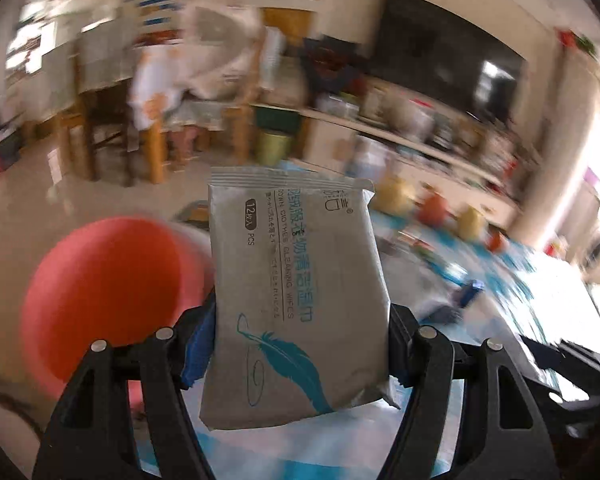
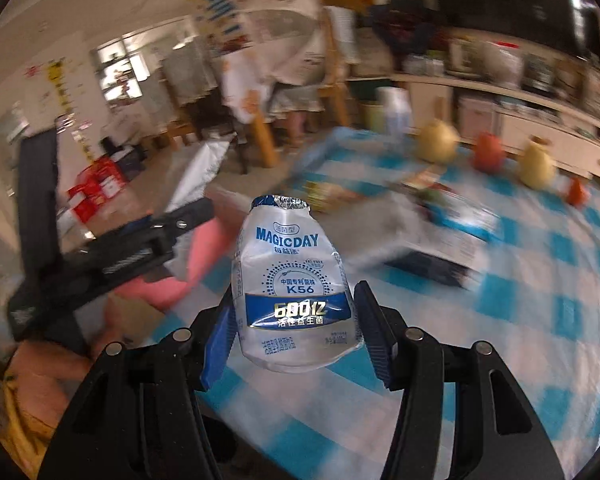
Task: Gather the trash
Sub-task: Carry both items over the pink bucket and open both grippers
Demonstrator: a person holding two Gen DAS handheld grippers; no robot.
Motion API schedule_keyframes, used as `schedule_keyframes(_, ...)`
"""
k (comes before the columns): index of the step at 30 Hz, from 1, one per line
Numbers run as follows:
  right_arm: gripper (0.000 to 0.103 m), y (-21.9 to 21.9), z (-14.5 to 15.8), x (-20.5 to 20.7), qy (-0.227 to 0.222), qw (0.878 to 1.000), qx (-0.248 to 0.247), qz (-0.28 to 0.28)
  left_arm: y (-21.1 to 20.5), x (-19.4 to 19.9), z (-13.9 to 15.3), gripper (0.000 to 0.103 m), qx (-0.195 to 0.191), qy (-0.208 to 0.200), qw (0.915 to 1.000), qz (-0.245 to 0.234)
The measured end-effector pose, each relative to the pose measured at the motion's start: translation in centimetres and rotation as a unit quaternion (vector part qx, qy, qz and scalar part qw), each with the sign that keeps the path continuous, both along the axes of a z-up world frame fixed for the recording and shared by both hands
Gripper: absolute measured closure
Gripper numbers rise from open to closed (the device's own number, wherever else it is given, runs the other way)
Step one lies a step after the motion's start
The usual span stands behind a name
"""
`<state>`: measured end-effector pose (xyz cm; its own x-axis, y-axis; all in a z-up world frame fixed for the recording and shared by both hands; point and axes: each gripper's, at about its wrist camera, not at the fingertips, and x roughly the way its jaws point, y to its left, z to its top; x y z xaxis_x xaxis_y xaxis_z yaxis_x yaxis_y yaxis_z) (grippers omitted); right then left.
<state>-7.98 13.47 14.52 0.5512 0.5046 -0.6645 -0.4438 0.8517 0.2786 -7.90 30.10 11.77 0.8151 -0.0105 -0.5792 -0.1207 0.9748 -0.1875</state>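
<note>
Wipes pack (image 1: 298,300) clamped upright in left gripper (image 1: 300,344), blue pads pressing both long edges. Pack is grey, teal feather print low on its face, "12 PCS" near the top. Held in the air above the blue-and-white checked table (image 1: 560,304). Red bin (image 1: 108,300), round, sits just left of the pack and lower, at the table's edge.

Right gripper (image 2: 294,336) closed on a crumpled white bottle (image 2: 290,284), label "MAGICDAY", blue band across the middle, foil lid on top. Bottle upright, pinched at its lower half, off the table. Left gripper also visible in the right wrist view, to the left (image 2: 140,240), with the silvery pack edge above it and a pink blur below, probably the bin.

Far side of table (image 2: 540,320): two yellow pears (image 2: 436,142), a red fruit (image 2: 488,152) between them. Other items mid-table too blurred to name. Background room heavily motion-blurred.
</note>
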Motion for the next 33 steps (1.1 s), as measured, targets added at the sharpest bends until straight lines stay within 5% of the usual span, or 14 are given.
schedule_keyframes(7,0.045,11.9,1.1,3.4,0.004,0.997,0.013,0.082,12.0,0.8,-1.8,0.034,-0.021,0.021,0.9863,0.163)
schedule_keyframes(16,0.039,21.0,-1.2,7.8,0.042,0.993,0.030,0.109,18.0,1.6,-3.7,0.031,-0.055,0.061,0.9693,0.232)
schedule_keyframes(18,0.020,20.9,-1.7,8.2,0.046,0.994,0.034,0.097,18.8,1.4,-4.2,0.028,-0.062,0.069,0.9660,0.241)
schedule_keyframes(24,0.013,17.2,-1.9,7.4,0.033,0.997,0.045,0.051,17.6,0.4,-4.2,0.019,-0.037,0.041,0.9685,0.243)
schedule_keyframes(28,0.012,13.7,-1.9,6.2,0.021,0.999,0.035,0.018,15.1,0.3,-3.0,0.017,0.007,-0.013,0.9786,0.205)
schedule_keyframes(33,0.008,10.3,-2.6,4.3,-0.004,1.000,0.013,-0.006,12.7,1.4,-2.1,0.017,-0.005,-0.032,0.9882,0.150)
